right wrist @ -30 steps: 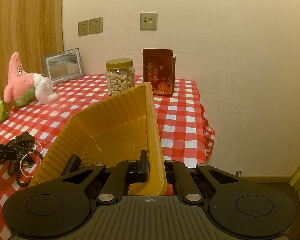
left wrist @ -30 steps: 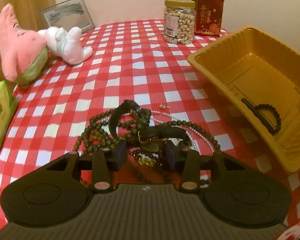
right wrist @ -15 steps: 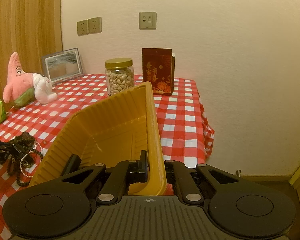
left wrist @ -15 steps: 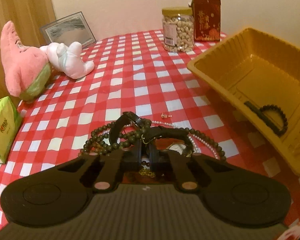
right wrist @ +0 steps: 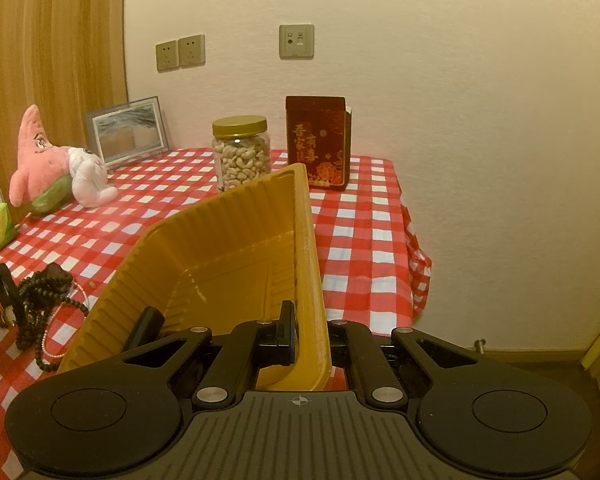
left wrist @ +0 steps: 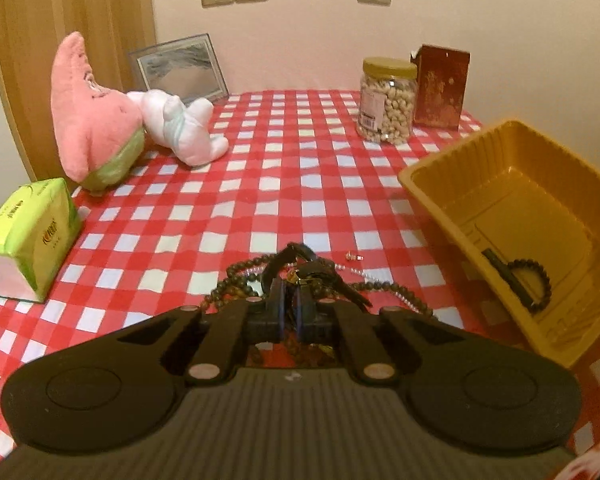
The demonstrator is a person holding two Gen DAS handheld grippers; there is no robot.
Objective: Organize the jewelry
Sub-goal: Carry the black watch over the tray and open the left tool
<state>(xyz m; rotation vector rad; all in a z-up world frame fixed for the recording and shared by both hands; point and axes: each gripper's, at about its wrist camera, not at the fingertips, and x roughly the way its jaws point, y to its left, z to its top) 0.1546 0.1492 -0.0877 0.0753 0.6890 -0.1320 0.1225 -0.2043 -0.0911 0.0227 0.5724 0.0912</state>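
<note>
1. Gripping the jewelry pile (left wrist: 300, 280), the left tongs (left wrist: 289, 312) are seen closed to a narrow slit on dark strands; what exactly is pinched between the pads cannot be told.
2. The pile, made up of dark bead strings, a black strap and a pearl strand, is shown partly lifted above the checked table (left wrist: 260, 184), with loops hanging down in the right wrist view.
3. A small earring (left wrist: 354, 256) is left on the cloth just beyond the pile.
4. The right tongs (right wrist: 306, 336) are clamped on the near wall of the yellow tray (right wrist: 220, 240), which is tilted up.
5. A dark bead bracelet (left wrist: 534, 280) and a black strap are contained in the tray.
6. A nut jar (left wrist: 388, 100), red box (left wrist: 440, 88) and pink plush (left wrist: 88, 120) are placed at the far side.
</note>
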